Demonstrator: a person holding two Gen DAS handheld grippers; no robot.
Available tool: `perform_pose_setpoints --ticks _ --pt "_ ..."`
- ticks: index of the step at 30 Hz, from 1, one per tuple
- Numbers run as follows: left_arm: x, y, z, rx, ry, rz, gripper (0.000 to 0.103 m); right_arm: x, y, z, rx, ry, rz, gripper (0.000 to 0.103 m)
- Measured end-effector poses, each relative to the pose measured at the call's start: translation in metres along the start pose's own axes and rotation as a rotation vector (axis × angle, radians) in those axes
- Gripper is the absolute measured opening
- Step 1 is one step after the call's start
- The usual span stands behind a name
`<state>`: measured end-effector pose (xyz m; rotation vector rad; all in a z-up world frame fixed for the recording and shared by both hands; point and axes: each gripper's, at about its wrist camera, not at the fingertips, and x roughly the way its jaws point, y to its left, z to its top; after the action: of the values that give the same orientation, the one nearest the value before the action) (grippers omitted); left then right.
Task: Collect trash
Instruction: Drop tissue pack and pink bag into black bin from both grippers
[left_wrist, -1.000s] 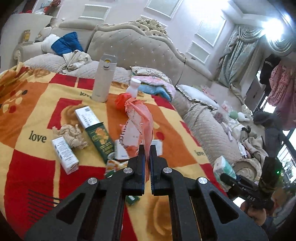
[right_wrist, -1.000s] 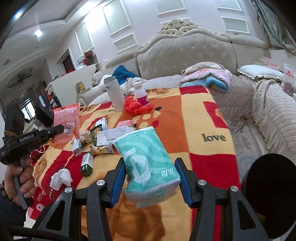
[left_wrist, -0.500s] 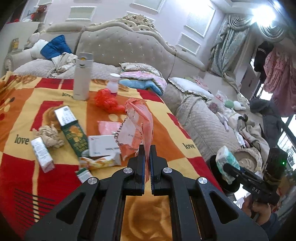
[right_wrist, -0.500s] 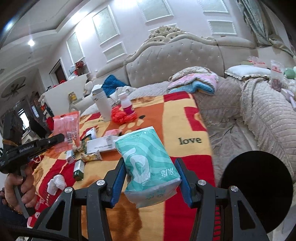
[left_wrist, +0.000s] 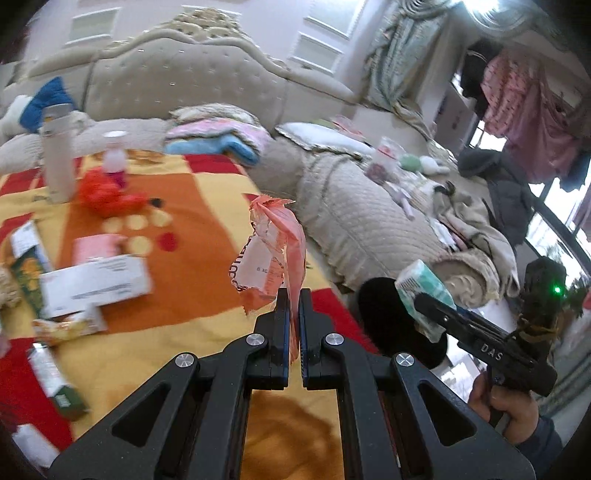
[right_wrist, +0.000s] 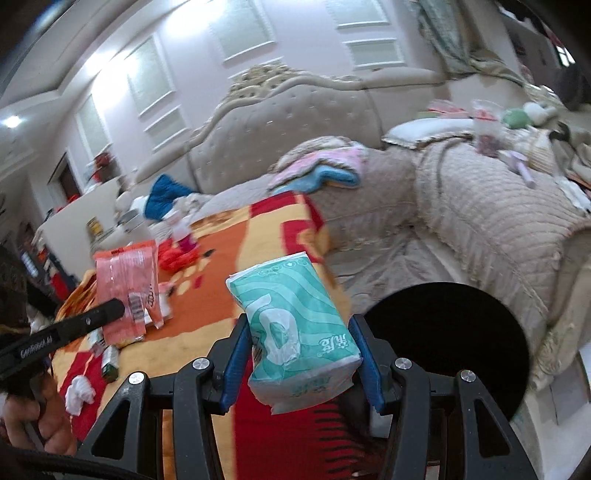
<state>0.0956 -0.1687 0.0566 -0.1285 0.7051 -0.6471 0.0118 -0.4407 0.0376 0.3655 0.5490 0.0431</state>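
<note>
- The bed (right_wrist: 480, 206) with its red and yellow blanket (left_wrist: 207, 206) holds the remaining litter: a white box (left_wrist: 96, 284), other small boxes, wrappers.
- Just beside the bed edge, a round black bin (right_wrist: 447, 347) gapes; both loads look bound for it.
- The right gripper (right_wrist: 299, 354) clamps a teal tissue pack (right_wrist: 295, 328); its print is too warped to read.
- The left gripper (left_wrist: 293, 314), pressed together, pinches a torn pink wrapper (left_wrist: 273, 251); its lettering is illegible. Next: carry both over the bin and release.

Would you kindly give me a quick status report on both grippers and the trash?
Left gripper shut on pink wrapper. Right gripper shut on teal tissue pack. Black bin open beside the bed, nothing blocking it.
</note>
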Motion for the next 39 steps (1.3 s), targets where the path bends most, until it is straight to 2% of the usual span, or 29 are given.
perform_pose_setpoints --ticks 6,11,17,26,27,29,31,34,39 --pt "0.044 -0.054 -0.004 0.075 0.064 -0.076 0.002 -0.013 -0.058 -0.002 0.156 0.000 -0.165 0.051" --pt "0.080 -0.100 -0.009 0.139 0.122 -0.146 0.002 -0.021 -0.098 -0.005 0.260 0.007 -0.246 0.051" --pt "0.119 -0.132 -0.012 0.199 0.166 -0.159 0.002 -0.016 -0.117 -0.005 0.306 0.043 -0.278 0.051" --pt "0.156 -0.132 -0.018 0.196 0.251 -0.151 0.004 -0.005 -0.123 -0.004 0.329 0.062 -0.272 0.051" --pt "0.157 -0.130 -0.019 0.191 0.262 -0.149 0.010 -0.006 -0.123 -0.004 0.335 0.055 -0.273 0.051" --pt "0.157 -0.128 -0.020 0.186 0.264 -0.143 0.030 -0.008 -0.123 -0.003 0.352 0.038 -0.271 0.052" --pt "0.150 -0.124 -0.019 0.176 0.237 -0.139 0.068 -0.009 -0.122 -0.003 0.359 0.029 -0.278 0.052" --pt "0.134 -0.116 -0.018 0.145 0.206 -0.149 0.071 -0.008 -0.115 -0.002 0.351 0.034 -0.279 0.053" --pt "0.098 -0.090 -0.024 0.119 0.181 -0.116 0.071 -0.007 -0.103 -0.001 0.345 0.018 -0.278 0.053"
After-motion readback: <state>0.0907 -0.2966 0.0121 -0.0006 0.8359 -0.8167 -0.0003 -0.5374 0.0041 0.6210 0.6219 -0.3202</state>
